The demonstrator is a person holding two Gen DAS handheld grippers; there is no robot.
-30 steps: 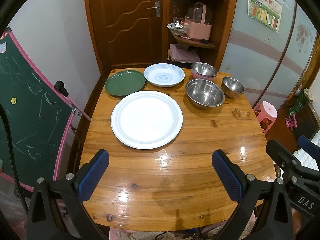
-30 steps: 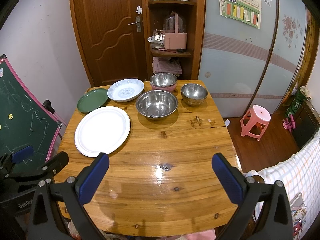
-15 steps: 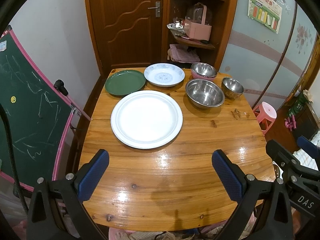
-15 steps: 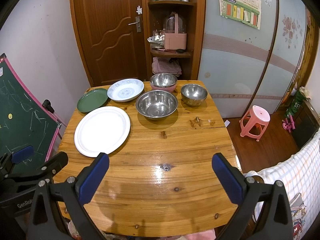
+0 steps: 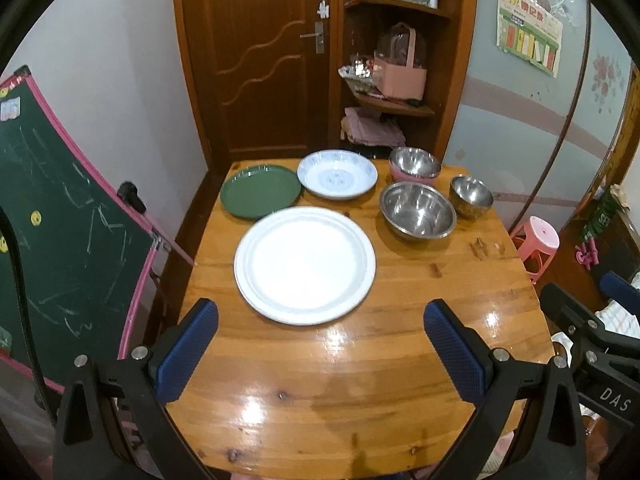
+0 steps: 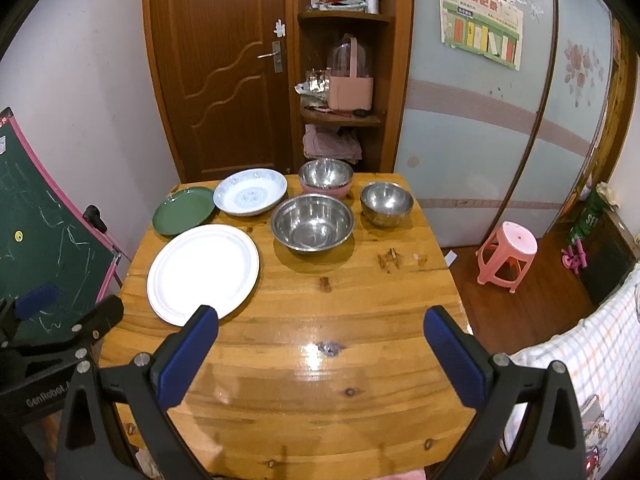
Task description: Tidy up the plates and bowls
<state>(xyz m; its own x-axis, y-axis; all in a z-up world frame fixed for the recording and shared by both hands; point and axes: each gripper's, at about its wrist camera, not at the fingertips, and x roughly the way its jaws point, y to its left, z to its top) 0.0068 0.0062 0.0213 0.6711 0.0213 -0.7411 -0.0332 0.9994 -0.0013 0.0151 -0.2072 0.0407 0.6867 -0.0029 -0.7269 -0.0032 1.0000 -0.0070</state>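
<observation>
Corners of the left wrist view were lost to the black fisheye rim, and the near edge of the bench (image 5: 360, 380) was cut off behind the black arms of the left tongs (image 5: 320, 356). Those tongs stood wide open, blue ribbed pads well apart, with nothing between them. On the glossy knotted pine lay a large round white plate (image 5: 305, 265) with a ridged rim, nearest the tongs. Beyond it to the left sat a flat green plate (image 5: 260, 190), and just right of that a shallow white dish (image 5: 337, 174) with a faint blue pattern too small to read. At far right stood three shiny steel bowls: a wide one (image 5: 417, 210), a small deep one (image 5: 471, 196), and one nested in a pink bowl (image 5: 414, 166), only the pink rim visible. A green chalkboard (image 5: 60, 220) with a pink frame leaned at the left; part of the right tongs intruded at the right edge.

In the right wrist view the right tongs (image 6: 320, 354) also gaped wide and held nothing; their left pad covered the near rim of the white plate. The other plates and bowls kept the far half of the bench. A pink plastic stool (image 6: 507, 254) stood on the floor to the right, and a checked cloth (image 6: 592, 360) was cut off at the near right.
</observation>
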